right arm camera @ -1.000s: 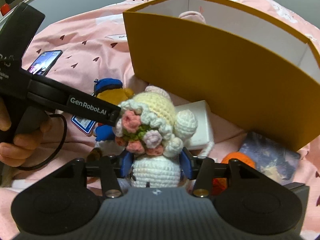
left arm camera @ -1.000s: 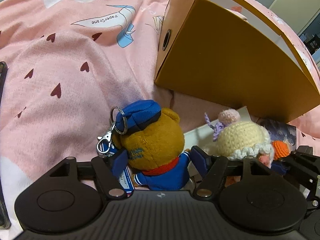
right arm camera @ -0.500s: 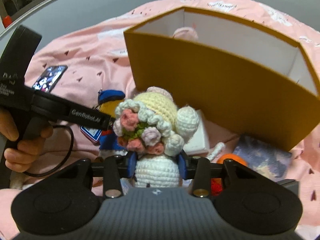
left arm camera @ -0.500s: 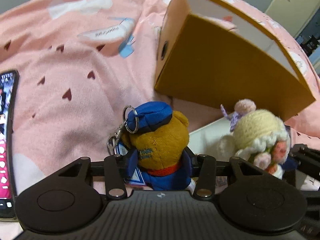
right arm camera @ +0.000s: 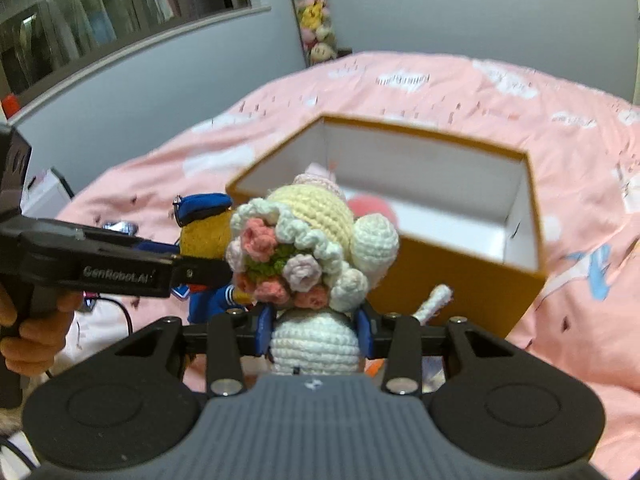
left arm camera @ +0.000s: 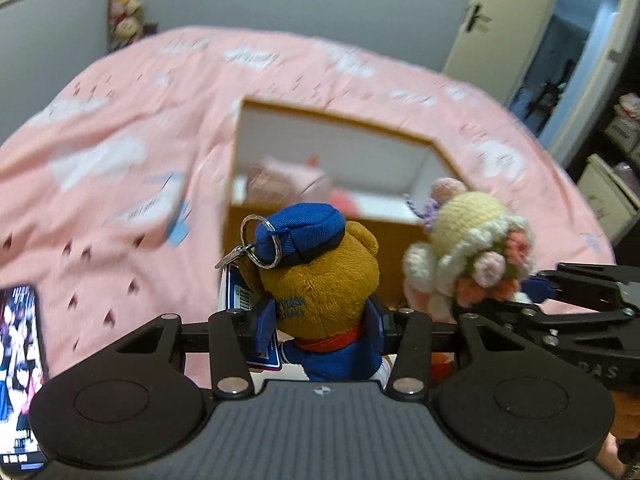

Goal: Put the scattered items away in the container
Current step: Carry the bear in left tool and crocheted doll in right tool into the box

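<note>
Both toys gripped and up in the air, the carry to the box is the step in hand.

The pink bed [right arm camera: 480, 92] fills both views, and on it the orange box [right arm camera: 460, 276] stands open, something pink already inside. My left gripper [left arm camera: 320, 330] has its jaws pinching the bear keychain [left arm camera: 320, 276] at the body; my right gripper [right arm camera: 316, 330] has its jaws clamped on the crochet doll [right arm camera: 312, 240]. A phone [left arm camera: 18, 368] lies on the bed at my left. Next I judge both toys must go over the near rim, then the jaws part.
</note>
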The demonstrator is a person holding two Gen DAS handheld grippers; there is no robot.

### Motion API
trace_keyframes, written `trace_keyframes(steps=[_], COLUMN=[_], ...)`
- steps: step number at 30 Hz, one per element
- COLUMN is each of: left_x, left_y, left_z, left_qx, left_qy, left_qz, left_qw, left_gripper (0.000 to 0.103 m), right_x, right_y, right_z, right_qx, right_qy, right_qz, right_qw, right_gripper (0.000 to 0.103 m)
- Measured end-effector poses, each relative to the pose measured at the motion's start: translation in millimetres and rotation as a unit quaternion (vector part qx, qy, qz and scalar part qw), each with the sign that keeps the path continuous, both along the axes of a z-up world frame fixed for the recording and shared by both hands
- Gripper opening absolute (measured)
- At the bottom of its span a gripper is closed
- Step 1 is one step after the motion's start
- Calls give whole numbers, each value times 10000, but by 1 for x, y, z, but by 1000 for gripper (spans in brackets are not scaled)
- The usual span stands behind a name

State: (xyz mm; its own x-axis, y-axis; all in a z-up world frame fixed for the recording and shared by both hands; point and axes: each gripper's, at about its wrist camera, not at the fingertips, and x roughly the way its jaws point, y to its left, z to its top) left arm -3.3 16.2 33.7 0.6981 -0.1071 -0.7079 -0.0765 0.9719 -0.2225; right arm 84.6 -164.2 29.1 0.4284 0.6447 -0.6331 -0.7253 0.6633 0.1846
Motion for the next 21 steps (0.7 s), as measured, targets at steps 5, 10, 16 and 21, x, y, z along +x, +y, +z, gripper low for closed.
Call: trace_keyframes(steps=[5,10,16,21], left_x=[10,32,65,89], left_y=[-10,-16,-22,-32], left_z=[27,46,55,53], left_qx=[-41,-73,-186,-63], left_qy=[-551,-1054,-1471,-1627], left_qz=[-180,-204,-159,-203], left_qw=[9983,9942,9888,9865], left_gripper=[53,53,53,53], right_x=[3,13,40,68], right_y=[-6,-12,-19,-14], right_z=[25,47,66,66], right_qx=[95,113,258,222], right_qy=[-344,-697,-954,-968], right_qz=[-69,-215,-627,-982], right_qw=[9993,9973,9931,9902], right_gripper=[43,43,43,43])
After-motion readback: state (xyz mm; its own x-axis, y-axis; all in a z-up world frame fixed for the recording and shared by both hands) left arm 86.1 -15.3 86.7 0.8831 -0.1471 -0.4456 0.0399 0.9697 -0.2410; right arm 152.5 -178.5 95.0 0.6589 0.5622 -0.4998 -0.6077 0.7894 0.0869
